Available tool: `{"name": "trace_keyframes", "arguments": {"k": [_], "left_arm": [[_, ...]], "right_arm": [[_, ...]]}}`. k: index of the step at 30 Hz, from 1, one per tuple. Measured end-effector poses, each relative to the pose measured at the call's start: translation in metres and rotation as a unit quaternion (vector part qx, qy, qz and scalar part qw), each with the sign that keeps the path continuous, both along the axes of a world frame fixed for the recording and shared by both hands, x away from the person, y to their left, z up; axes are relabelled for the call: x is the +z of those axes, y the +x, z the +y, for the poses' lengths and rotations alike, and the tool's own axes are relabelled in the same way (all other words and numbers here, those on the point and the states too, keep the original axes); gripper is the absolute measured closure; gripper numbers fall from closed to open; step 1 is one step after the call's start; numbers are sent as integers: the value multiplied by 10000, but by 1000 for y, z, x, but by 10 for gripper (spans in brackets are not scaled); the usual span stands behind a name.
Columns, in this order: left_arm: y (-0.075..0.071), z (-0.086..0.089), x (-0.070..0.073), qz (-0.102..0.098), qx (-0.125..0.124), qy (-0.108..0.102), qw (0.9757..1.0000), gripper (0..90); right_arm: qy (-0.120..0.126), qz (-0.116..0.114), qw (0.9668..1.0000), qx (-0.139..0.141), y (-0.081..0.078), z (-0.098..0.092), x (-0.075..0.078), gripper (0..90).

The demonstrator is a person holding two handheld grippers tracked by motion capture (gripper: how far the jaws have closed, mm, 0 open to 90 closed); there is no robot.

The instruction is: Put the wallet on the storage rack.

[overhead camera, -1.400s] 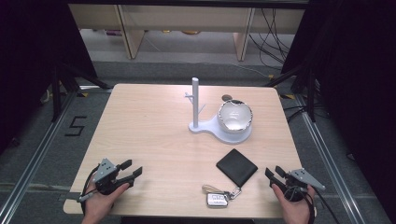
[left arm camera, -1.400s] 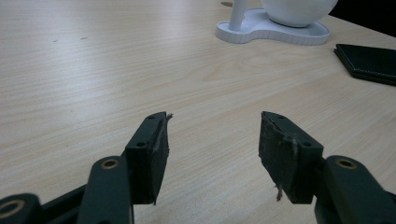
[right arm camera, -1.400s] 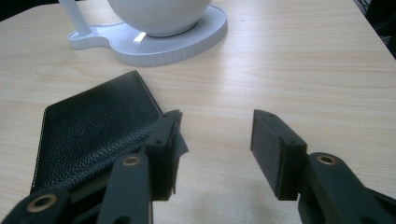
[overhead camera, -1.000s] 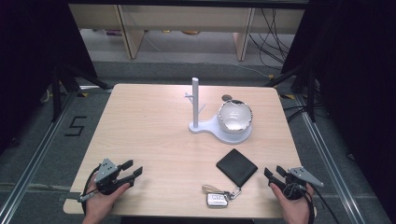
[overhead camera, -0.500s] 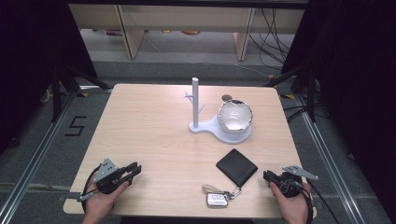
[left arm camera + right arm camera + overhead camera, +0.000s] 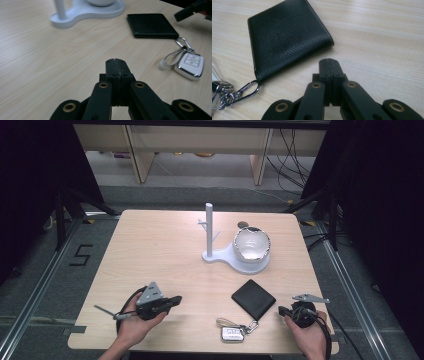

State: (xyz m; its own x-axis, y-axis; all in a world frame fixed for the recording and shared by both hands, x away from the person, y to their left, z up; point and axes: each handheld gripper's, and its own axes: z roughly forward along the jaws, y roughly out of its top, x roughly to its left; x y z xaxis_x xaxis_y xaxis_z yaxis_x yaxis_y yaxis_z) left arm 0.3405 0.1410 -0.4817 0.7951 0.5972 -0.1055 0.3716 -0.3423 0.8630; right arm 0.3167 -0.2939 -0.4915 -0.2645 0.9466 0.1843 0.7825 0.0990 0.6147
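Two grippers are in hand at the near edge of the table [image 6: 150,245], one on either side of a black wallet [image 6: 253,299], which serves as reference point.

Left gripper [image 6: 176,299]: well to the left of the wallet, pointing toward it. Its jaws have just been closing and now stand pressed together with nothing between them, as the left gripper view confirms [image 6: 116,62].

Right gripper [image 6: 281,310]: just to the right of the wallet's near corner, tips close to its edge but apart from it. Its jaws have likewise just been closing and now meet flush, empty [image 6: 329,62]. In the right gripper view the wallet [image 6: 287,37] lies flat just ahead and to the left of the closed tips.

Car key [image 6: 232,334]: directly on the near side of the wallet, lying flat, with a silver carabiner [image 6: 251,326] whose end reaches almost to the wallet's near corner; contact cannot be confirmed.

White stand [image 6: 209,232]: beyond the wallet, upright, on a white base that also carries a white bowl [image 6: 251,245]. Both are well apart from the grippers.
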Motion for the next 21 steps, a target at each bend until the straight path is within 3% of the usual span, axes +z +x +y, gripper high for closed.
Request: {"name": "trace_keyframes", "arguments": {"k": [2, 3, 4, 6, 8, 9, 10, 11, 12, 13, 15, 16, 19, 21], "left_arm": [[3, -9, 0, -23, -105, 77, 9999, 896], [6, -17, 1, -6, -229, 214, 9995, 896], [10, -34, -1, 2, -405, 281, 9988, 896], [12, -44, -3, 14, -481, 358, 9982, 896], [15, -56, -6, 60, -612, 427, 9972, 896], [18, -68, -8, 158, -731, 543, 9957, 895], [18, -68, -8, 158, -731, 543, 9957, 895], [21, -79, -10, 158, -778, 510, 9955, 894], [21, -79, -10, 158, -778, 510, 9955, 894], [26, -89, -9, 167, -853, 549, 9947, 894], [28, -95, -9, 157, -834, 565, 9948, 895], [30, -101, -9, 123, -863, 616, 9943, 896], [37, -119, -7, 153, -997, 755, 9920, 897], [43, -131, -8, 228, -1031, 799, 9912, 897]], "right_arm": [[-14, 6, 10000, 63, 0, 0, 0, 900], [19, 83, 9999, 63, 1, 1, 1, 900], [-249, 34, 9995, 202, 4, -2, -1, 900], [-151, 129, 9997, 103, 5, 1, 1, 900], [-216, 58, 9997, 138, 8, -1, 1, 900], [-21, 89, 9999, -84, 9, 0, 5, 898], [-21, 89, 9999, -84, 9, 0, 5, 898], [24, -26, 9999, -120, 13, -4, 8, 814], [24, -26, 9999, -120, 13, -4, 8, 814], [-77, -173, 9998, -47, 17, -8, 8, 804], [-154, -124, 9998, -16, 18, -8, 9, 803], [-62, -29, 10000, -51, 21, -7, 10, 797], [-128, 7, 9999, -81, 23, -7, 11, 797], [-368, 73, 9993, 12, 28, -7, 8, 834]]}}
